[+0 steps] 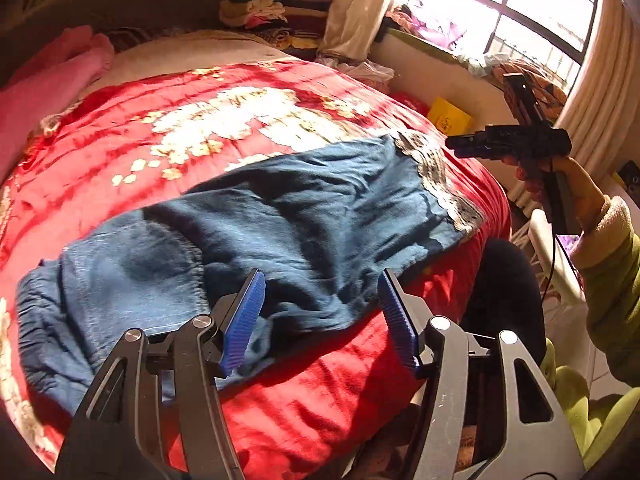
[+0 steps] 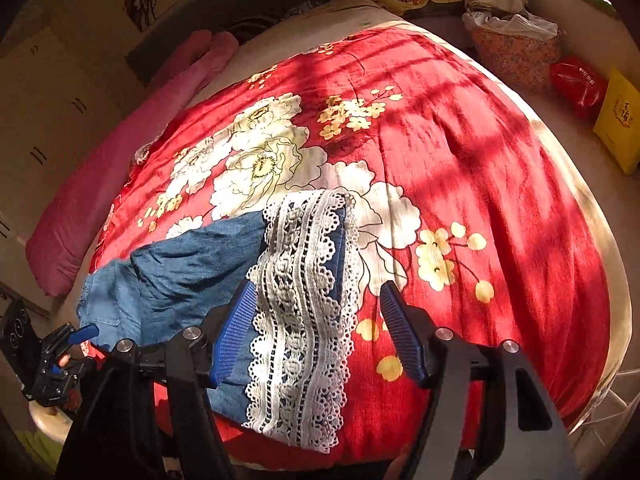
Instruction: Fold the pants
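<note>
Blue denim pants (image 1: 300,220) lie flat across a bed covered by a red floral blanket (image 1: 200,120), waist end to the left and white lace cuffs (image 1: 436,176) to the right. My left gripper (image 1: 320,292) hovers open just above the near edge of the waist part, its blue pads clear of the cloth. In the right wrist view my right gripper (image 2: 318,296) is open over the lace cuffs (image 2: 304,300), the pads not pressing on them. The denim (image 2: 180,280) stretches away to the left, where the left gripper (image 2: 86,332) shows. The right gripper (image 1: 480,146) is held by a hand in a green sleeve (image 1: 608,280).
A pink rolled cover (image 2: 100,200) lies along the bed's left side. A yellow box (image 2: 618,120) and a red bag (image 2: 576,84) sit beside the bed at right. Piled clothes (image 1: 260,8) are at the far end, under a bright window (image 1: 500,0).
</note>
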A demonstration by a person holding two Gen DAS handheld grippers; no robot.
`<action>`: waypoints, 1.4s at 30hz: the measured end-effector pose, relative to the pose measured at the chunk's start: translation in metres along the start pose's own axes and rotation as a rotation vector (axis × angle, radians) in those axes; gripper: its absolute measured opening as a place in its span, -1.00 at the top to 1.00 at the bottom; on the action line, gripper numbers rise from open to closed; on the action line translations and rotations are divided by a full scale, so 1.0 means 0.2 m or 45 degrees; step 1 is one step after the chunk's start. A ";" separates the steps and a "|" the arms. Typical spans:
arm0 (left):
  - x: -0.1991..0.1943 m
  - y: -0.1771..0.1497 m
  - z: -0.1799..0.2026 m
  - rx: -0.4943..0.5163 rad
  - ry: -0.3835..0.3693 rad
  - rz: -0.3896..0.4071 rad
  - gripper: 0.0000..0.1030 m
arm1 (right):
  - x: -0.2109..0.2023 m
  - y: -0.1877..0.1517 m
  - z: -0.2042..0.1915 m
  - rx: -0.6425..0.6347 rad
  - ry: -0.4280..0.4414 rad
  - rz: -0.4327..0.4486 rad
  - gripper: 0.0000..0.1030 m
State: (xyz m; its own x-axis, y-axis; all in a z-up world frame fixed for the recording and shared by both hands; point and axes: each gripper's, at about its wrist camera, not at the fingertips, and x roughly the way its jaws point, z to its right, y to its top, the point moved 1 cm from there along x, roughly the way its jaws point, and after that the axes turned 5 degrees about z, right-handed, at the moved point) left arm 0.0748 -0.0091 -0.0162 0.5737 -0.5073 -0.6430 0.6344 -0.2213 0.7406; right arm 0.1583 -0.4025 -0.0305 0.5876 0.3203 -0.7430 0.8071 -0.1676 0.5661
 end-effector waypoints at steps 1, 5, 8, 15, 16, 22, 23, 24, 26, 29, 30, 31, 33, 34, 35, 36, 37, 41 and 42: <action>-0.06 0.01 -0.08 -0.044 0.076 0.028 -0.19 | 0.04 0.03 0.01 0.007 -0.012 -0.003 -0.37; -0.23 0.00 -0.46 -0.251 0.339 0.071 -0.41 | 0.18 0.11 0.08 0.087 0.014 -0.056 -0.39; -0.25 -0.02 -0.71 -0.362 0.468 0.055 -0.47 | 0.26 0.13 0.12 0.128 0.021 -0.083 -0.40; -0.03 -0.21 -0.89 -0.548 0.433 -0.136 -0.01 | 0.36 0.10 0.10 0.088 0.040 -0.117 0.61; -0.01 -0.22 -0.88 -0.528 0.453 -0.139 0.03 | 0.33 0.10 0.08 0.047 0.019 -0.099 0.69; -0.02 -0.23 -0.87 -0.472 0.468 -0.123 0.03 | 0.38 0.06 0.11 -0.019 -0.098 -0.143 0.46; -0.02 -0.23 -0.87 -0.467 0.470 -0.116 0.02 | 0.39 0.05 0.09 -0.050 -0.096 -0.142 0.40; -0.03 -0.23 -0.87 -0.476 0.464 -0.106 0.01 | 0.37 0.05 0.09 -0.062 -0.097 -0.135 0.34; -0.08 -0.22 -0.87 -0.514 0.448 -0.077 -0.05 | 0.28 0.08 0.09 -0.027 -0.081 -0.113 0.10; -0.23 -0.15 -0.81 -0.469 0.481 0.006 -0.10 | 0.07 0.16 -0.01 -0.110 -0.073 0.036 -0.03; -0.28 -0.12 -0.78 -0.440 0.502 0.036 -0.14 | 0.03 0.19 -0.07 -0.141 -0.037 0.058 -0.08; -0.32 -0.09 -0.75 -0.410 0.510 0.074 -0.22 | 0.02 0.22 -0.15 -0.173 0.007 0.053 -0.11; -0.34 -0.01 -0.69 -0.360 0.466 0.120 -0.26 | 0.04 0.26 -0.34 -0.259 0.104 0.018 -0.13; -0.32 0.03 -0.64 -0.328 0.422 0.131 -0.26 | 0.07 0.28 -0.45 -0.299 0.158 -0.011 -0.14; -0.28 0.06 -0.59 -0.292 0.367 0.132 -0.26 | 0.12 0.30 -0.55 -0.320 0.217 -0.049 -0.14; -0.22 0.09 -0.55 -0.261 0.323 0.117 -0.26 | 0.18 0.33 -0.65 -0.321 0.273 -0.089 -0.14; -0.15 0.11 -0.50 -0.236 0.290 0.091 -0.26 | 0.24 0.35 -0.73 -0.325 0.322 -0.136 -0.14; 0.13 0.09 -0.34 -0.143 0.116 -0.022 -0.05 | 0.51 0.41 -1.02 -0.360 0.399 -0.309 -0.14; 0.19 0.07 -0.30 -0.132 0.085 -0.056 -0.03 | 0.58 0.42 -1.06 -0.354 0.385 -0.350 -0.14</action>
State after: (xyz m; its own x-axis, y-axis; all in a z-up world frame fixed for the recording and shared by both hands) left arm 0.1367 0.0189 -0.0422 0.5753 -0.4414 -0.6886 0.7078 -0.1534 0.6896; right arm 0.2825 -0.1812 0.0076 0.2791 0.5812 -0.7644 0.8600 0.2028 0.4683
